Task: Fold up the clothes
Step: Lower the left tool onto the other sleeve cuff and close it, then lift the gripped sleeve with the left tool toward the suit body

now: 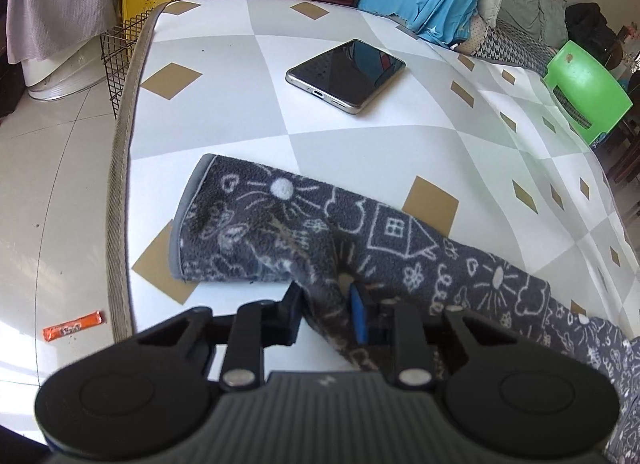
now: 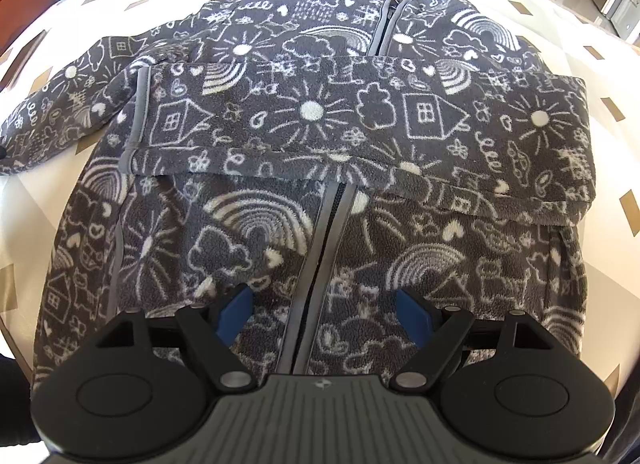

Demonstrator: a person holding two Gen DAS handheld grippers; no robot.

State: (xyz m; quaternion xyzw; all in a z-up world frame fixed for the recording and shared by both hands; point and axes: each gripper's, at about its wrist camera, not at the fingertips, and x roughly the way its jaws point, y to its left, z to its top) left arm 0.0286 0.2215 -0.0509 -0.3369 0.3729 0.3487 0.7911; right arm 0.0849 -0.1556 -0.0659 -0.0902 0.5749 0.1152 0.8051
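Fleece jacket, dark grey with white doodles of suns, houses and rainbows, lies front-up on the table with its checked covering, zip running down the middle. One sleeve is already laid across the chest; the other sleeve stretches out flat toward the table's edge, near a phone.

It looks soft, thick and light, the sort of cloth that bunches instead of sliding and holds a fold loosely. A pinch through a doubled layer should keep it well; the bound cuff or the hem would give firmer purchase than the fluffy middle.

The left gripper has its tongs nipped narrow on a ridge of the outstretched sleeve, partway along. The right gripper hangs over the lower front with its tongs wide, straddling the zip and holding nothing.

I'd guess this sleeve gets carried across next.
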